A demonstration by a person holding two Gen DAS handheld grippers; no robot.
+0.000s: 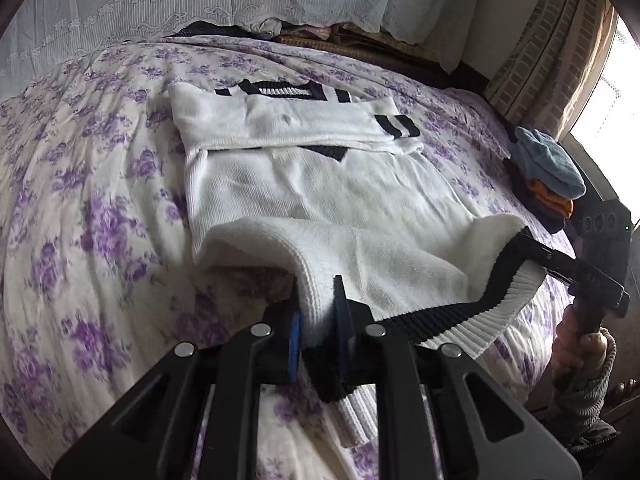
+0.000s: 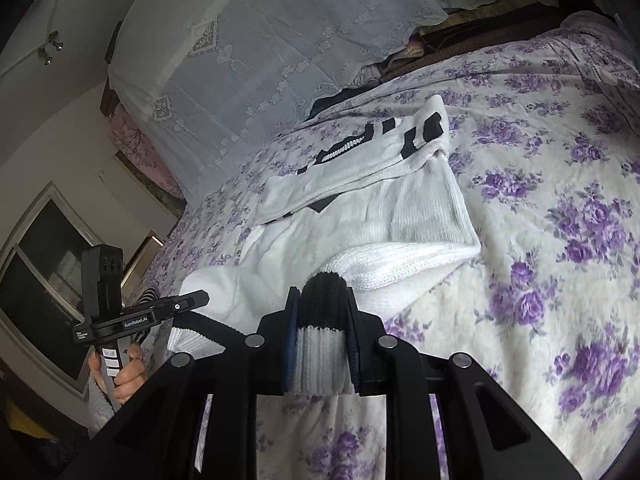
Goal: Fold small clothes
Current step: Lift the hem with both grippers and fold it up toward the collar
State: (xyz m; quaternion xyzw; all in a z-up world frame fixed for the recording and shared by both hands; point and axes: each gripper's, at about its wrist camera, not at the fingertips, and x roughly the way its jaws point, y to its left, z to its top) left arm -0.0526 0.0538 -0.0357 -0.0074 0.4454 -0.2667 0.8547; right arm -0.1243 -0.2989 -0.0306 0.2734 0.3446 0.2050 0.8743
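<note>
- Sweater (image 1: 320,184) lies flat on bed (image 1: 100,200), sleeves already folded across (a tidy base for folding).
- Left tool (image 1: 318,320) and right tool (image 2: 322,344) each clamp the hem (image 2: 324,292), lifting both corners evenly.

You are looking at a white knit sweater (image 1: 320,184) with black bands and a black-and-white ribbed hem (image 2: 320,340). Under it, the bed cover (image 1: 80,200) is cream with a purple flower print. Your tools are black with blue pads (image 1: 295,332). Behind hangs a white lace cloth (image 1: 160,0) with a flower border. At the bed's edge sits a grey-blue cap (image 1: 548,164) over orange fabric (image 1: 552,198).
</note>
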